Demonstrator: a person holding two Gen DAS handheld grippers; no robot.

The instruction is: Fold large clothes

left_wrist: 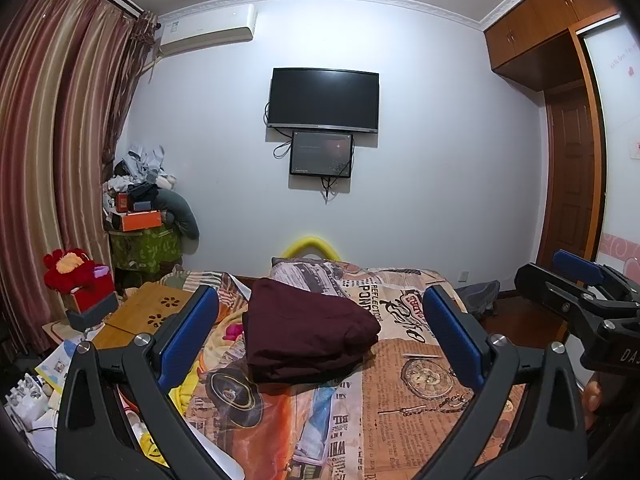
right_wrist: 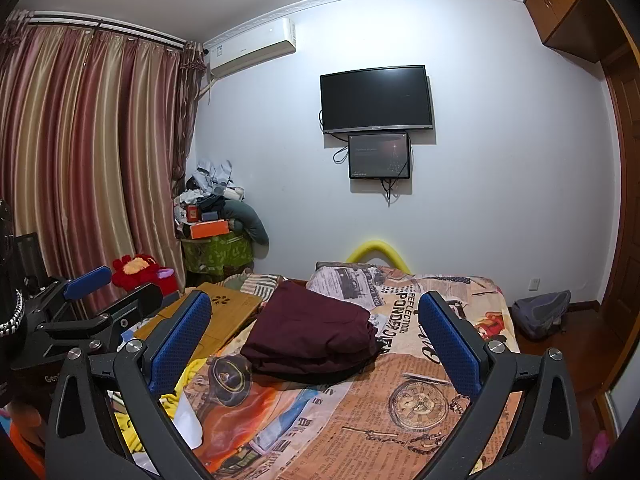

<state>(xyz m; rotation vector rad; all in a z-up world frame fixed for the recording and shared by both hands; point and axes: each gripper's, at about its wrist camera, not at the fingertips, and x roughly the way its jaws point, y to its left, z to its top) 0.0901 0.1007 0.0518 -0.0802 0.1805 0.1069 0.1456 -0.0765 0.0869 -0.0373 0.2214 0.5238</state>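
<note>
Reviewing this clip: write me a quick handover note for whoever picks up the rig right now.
Left tool: open, empty, held above the bed.
Right tool: open, empty, held level with the left.
Maroon garment: lies folded in a compact bundle on the printed bedspread, touched by neither tool.
Done: this garment looks folded.
Left: perhaps square up its edges; yellow clothing at the bed's left edge may come next, though what it is cannot be told.

**Two wrist views, side by side over the bed**

Both cameras look forward along their claws from above the near end of the bed (left_wrist: pixel 400 420), facing the TV (left_wrist: pixel 323 99) wall. They share bed, TV and curtain (right_wrist: pixel 80 160); each catches the other's claw at its edge.
</note>
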